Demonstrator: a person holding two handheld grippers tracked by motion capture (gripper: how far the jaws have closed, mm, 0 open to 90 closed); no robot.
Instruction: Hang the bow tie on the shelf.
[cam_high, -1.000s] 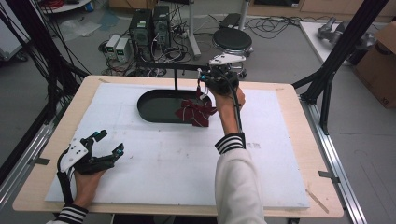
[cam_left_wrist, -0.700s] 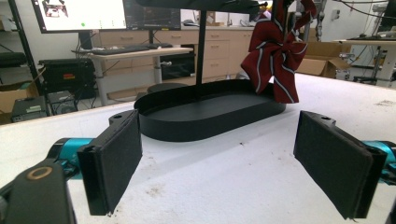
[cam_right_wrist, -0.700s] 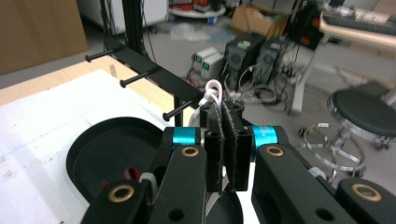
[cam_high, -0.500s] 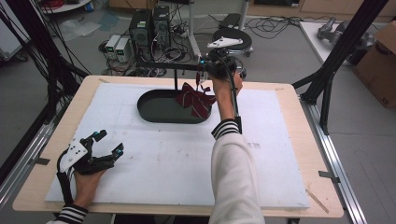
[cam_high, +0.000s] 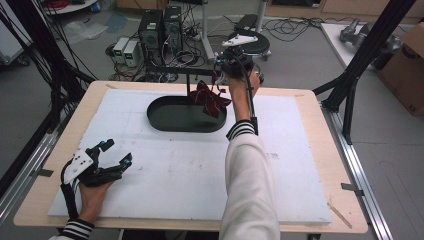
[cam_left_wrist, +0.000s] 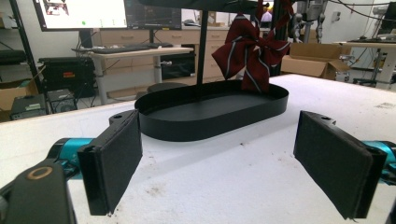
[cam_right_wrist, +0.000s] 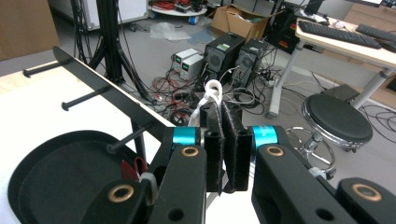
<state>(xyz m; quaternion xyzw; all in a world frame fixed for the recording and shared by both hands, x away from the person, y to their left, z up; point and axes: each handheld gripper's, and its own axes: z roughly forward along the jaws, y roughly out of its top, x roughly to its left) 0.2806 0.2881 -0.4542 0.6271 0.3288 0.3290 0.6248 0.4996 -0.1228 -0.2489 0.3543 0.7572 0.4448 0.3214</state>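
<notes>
Holding my right gripper clamped on the white loop lifts the red bow above the black tray at upper centre, presumably toward the rack's pegs, while my left gripper, jaws apart, waits lower left.

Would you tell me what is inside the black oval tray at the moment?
The black oval tray holds only its stand post; the bow hangs above its far end, hiding some floor there.
</notes>
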